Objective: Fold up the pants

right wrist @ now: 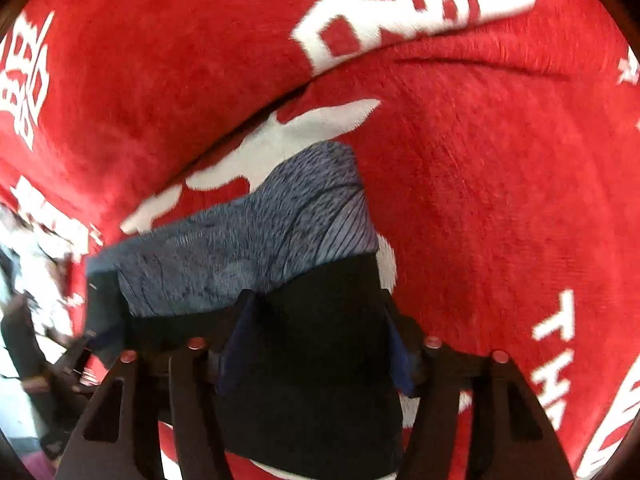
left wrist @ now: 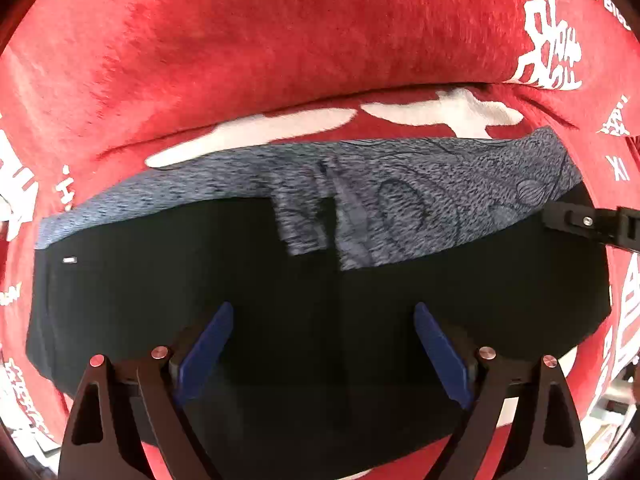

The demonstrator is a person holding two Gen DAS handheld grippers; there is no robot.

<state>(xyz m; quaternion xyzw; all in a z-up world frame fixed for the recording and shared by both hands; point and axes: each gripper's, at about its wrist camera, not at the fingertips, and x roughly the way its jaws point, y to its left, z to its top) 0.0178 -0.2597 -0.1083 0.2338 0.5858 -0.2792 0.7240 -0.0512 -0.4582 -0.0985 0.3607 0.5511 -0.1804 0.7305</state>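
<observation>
While the black pants [left wrist: 240, 280] are lying folded on a red fleece blanket [left wrist: 240, 40], the left claw [left wrist: 323, 344] is hanging just above them with its blue pads [left wrist: 208, 344] standing wide apart and nothing between them. In the left wrist view the pants are filling the lower half, from about 9 o'clock across to 3 o'clock, as a broad dark slab. A grey heathered fabric [left wrist: 400, 192] with thin dark curving lines is showing along their upper edge, towards 12 o'clock; whether it is the pants' lining or a separate layer I cannot tell. A small pale tag [left wrist: 69, 259] is sitting near the pants' edge at 9 o'clock.

The right claw [right wrist: 316, 340] is standing spread over the end of the pants [right wrist: 312, 360], its pads on either side of the black cloth; the blurred picture is not showing them pressing on it. The tip of that claw is also poking into the left wrist view at 3 o'clock.

The blanket is bearing large white characters and letters. "THE BIG" is readable at 1 o'clock in the left wrist view, "XI" at 3 o'clock, and "TH" at 4 o'clock in the right wrist view. No container is showing.
</observation>
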